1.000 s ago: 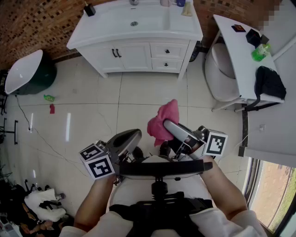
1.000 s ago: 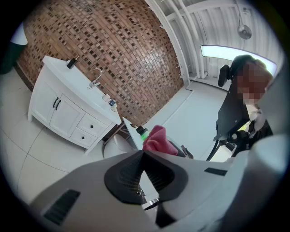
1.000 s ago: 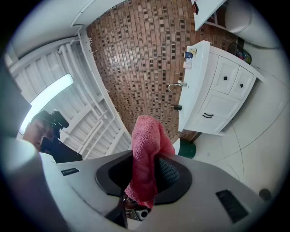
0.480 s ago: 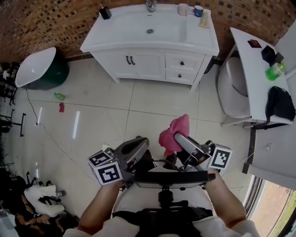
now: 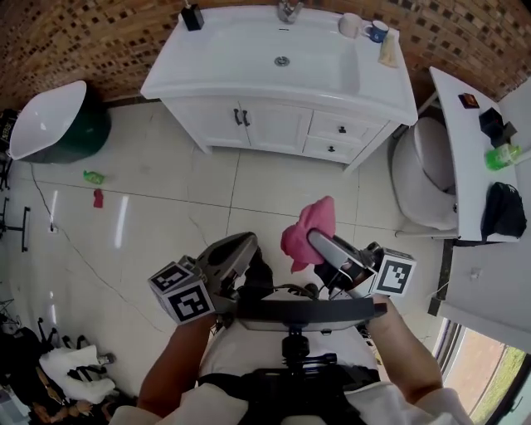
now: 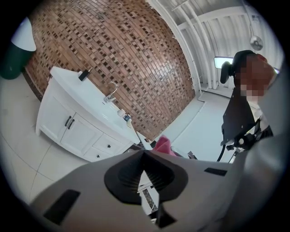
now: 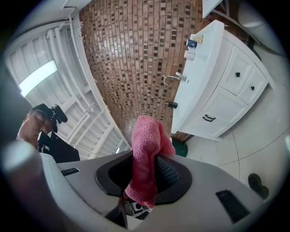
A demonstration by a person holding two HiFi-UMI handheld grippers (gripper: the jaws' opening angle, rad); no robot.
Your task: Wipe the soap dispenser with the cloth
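Observation:
The black soap dispenser (image 5: 192, 16) stands at the back left corner of the white vanity top (image 5: 241, 70), left of the faucet (image 5: 289, 10). It also shows small in the left gripper view (image 6: 84, 74) and the right gripper view (image 7: 171, 105). My right gripper (image 5: 314, 240) is shut on a pink cloth (image 5: 309, 231), which sticks up from between the jaws (image 7: 146, 156). My left gripper (image 5: 245, 243) is shut with nothing in it (image 6: 145, 156). Both are held over the tiled floor, well short of the vanity.
Two cups (image 5: 363, 27) and a folded rag sit at the vanity's right end. A toilet (image 5: 423, 170) and a white shelf (image 5: 477, 133) with a green bottle and a black bag stand to the right. A white basin on a green base (image 5: 48, 124) stands left.
Both grippers and the head have moved nearer to the vanity, which looks larger now. The pink cloth stays clamped in the right gripper; the left stays shut.

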